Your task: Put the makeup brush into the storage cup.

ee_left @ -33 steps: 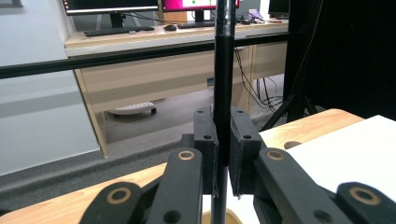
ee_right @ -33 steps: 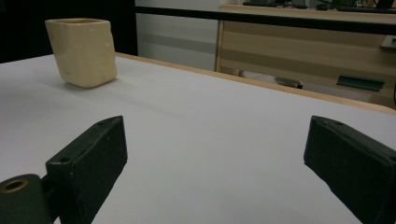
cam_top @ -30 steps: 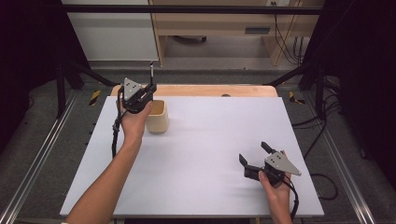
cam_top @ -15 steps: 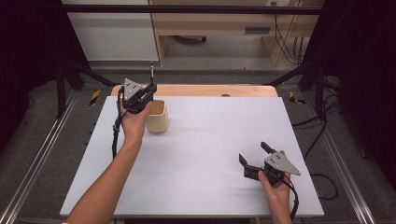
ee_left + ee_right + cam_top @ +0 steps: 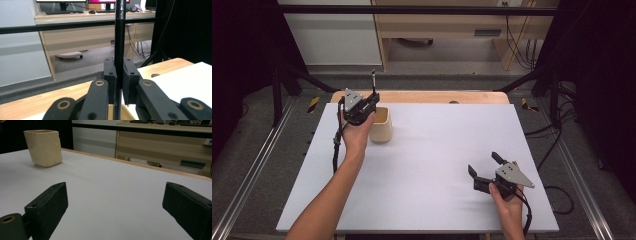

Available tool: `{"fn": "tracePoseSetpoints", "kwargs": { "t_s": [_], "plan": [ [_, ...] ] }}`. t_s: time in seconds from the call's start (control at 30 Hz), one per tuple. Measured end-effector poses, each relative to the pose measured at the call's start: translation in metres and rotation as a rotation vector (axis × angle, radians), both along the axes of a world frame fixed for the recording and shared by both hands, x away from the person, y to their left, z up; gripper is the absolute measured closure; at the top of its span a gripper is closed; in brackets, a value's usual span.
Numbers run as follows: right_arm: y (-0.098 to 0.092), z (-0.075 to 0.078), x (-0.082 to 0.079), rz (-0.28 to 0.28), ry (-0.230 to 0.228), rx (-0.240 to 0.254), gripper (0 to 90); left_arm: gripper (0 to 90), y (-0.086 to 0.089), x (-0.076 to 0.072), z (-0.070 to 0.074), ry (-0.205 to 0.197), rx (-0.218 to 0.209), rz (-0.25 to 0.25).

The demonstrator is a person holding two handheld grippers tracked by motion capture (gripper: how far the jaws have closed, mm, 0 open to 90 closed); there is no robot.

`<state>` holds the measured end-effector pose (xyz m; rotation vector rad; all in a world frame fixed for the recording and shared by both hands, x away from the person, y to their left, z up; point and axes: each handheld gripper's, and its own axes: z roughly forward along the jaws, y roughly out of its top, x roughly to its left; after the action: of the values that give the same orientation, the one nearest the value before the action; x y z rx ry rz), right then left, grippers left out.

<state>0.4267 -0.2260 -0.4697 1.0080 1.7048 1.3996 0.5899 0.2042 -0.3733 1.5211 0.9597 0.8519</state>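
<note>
A cream cup (image 5: pixel 381 125) stands on the white table (image 5: pixel 427 150) at the back left; the right gripper view shows the cup (image 5: pixel 44 147) far off at upper left. My left gripper (image 5: pixel 371 100) hovers just above the cup's near-left rim, shut on a thin black rod (image 5: pixel 373 80) that stands upright. In the left gripper view the rod (image 5: pixel 119 45) runs vertically between the pressed pads (image 5: pixel 110 77), its lower end over the cup's opening. My right gripper (image 5: pixel 484 165) rests low near the front right of the table, jaws wide open with nothing between them (image 5: pixel 113 202).
A wooden strip (image 5: pixel 422 96) edges the table's far side. Beyond it stand a desk (image 5: pixel 447 30) and a white cabinet (image 5: pixel 332 30). Metal rails (image 5: pixel 252 170) run along the floor on both sides, and cables (image 5: pixel 557 190) lie at the right.
</note>
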Motion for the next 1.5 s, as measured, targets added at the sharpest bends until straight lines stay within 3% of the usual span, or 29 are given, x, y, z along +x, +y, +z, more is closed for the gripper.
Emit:
{"fn": "tracePoseSetpoints", "kwargs": {
  "t_s": [1.5],
  "plan": [
    [0.002, 0.000, 0.000, 0.007, 0.006, -0.002, 6.6, 83.5, 0.001, -0.004, -0.022, 0.014, 0.004, -0.024]
  ]
}}
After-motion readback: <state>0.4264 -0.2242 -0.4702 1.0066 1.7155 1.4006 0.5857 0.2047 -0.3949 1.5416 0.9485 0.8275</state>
